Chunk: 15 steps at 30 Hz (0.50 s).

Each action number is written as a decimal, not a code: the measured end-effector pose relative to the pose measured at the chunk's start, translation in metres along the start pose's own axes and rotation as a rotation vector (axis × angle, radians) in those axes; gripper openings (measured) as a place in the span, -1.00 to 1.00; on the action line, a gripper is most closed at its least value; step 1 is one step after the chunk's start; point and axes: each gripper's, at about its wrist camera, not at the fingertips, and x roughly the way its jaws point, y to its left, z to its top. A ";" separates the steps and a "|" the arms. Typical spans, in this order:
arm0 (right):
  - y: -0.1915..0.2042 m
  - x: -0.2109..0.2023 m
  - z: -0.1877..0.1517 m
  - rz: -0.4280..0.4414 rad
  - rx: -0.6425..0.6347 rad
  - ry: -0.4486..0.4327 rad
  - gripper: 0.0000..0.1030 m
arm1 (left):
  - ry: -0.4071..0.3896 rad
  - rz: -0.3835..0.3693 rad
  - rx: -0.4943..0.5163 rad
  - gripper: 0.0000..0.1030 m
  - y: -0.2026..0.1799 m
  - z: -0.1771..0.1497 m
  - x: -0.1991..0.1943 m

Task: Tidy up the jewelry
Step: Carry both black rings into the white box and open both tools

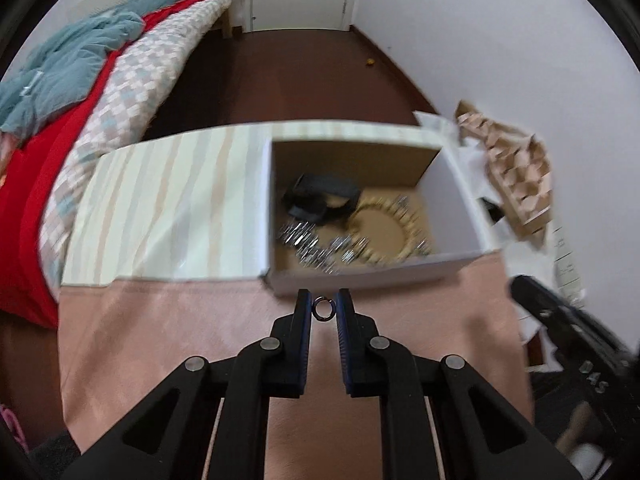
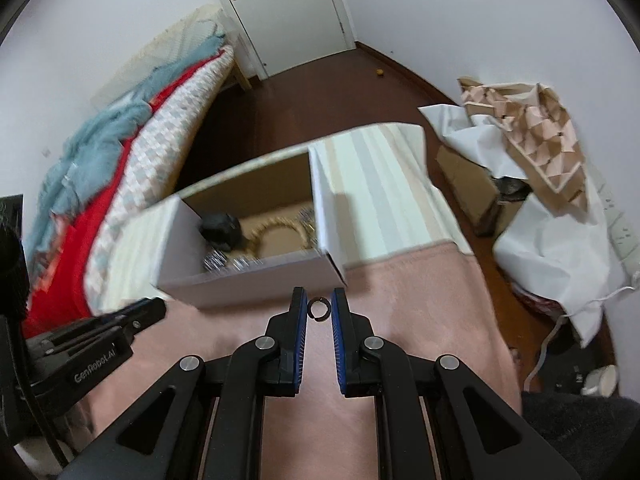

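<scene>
My left gripper (image 1: pixel 323 308) is shut on a small metal ring (image 1: pixel 322 309) pinched between its blue pads, above the pink cloth (image 1: pixel 180 340). My right gripper (image 2: pixel 319 307) is likewise shut on a second small ring (image 2: pixel 319 309). Just beyond both stands an open cardboard box (image 1: pixel 460 204) with white outer walls. Inside it lie a gold beaded necklace (image 1: pixel 384 232), silver jewelry pieces (image 1: pixel 316 246) and a black item (image 1: pixel 316 196). The same box (image 2: pixel 176 236) shows in the right wrist view, with the left gripper (image 2: pixel 148 312) at its near left corner.
The box's striped lid (image 1: pixel 168 212) lies beside it on the pink cloth. A bed with red and teal bedding (image 1: pixel 60 120) runs along the left. White paper and a tan folded carton (image 2: pixel 536 128) sit on the right by the wall. A door (image 2: pixel 276 8) stands at the back.
</scene>
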 end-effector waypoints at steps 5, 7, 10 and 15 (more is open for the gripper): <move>0.000 0.027 0.045 0.147 0.070 0.072 -0.75 | 0.060 -0.119 -0.067 -0.81 0.003 0.039 0.016; 0.000 0.040 0.059 0.174 0.082 0.108 -0.75 | 0.090 -0.152 -0.091 -0.81 0.003 0.052 0.026; -0.003 0.059 0.074 0.201 0.110 0.161 -0.75 | 0.129 -0.188 -0.119 -0.81 0.000 0.066 0.041; -0.008 0.075 0.083 0.246 0.166 0.224 -0.74 | 0.167 -0.225 -0.147 -0.80 -0.006 0.085 0.053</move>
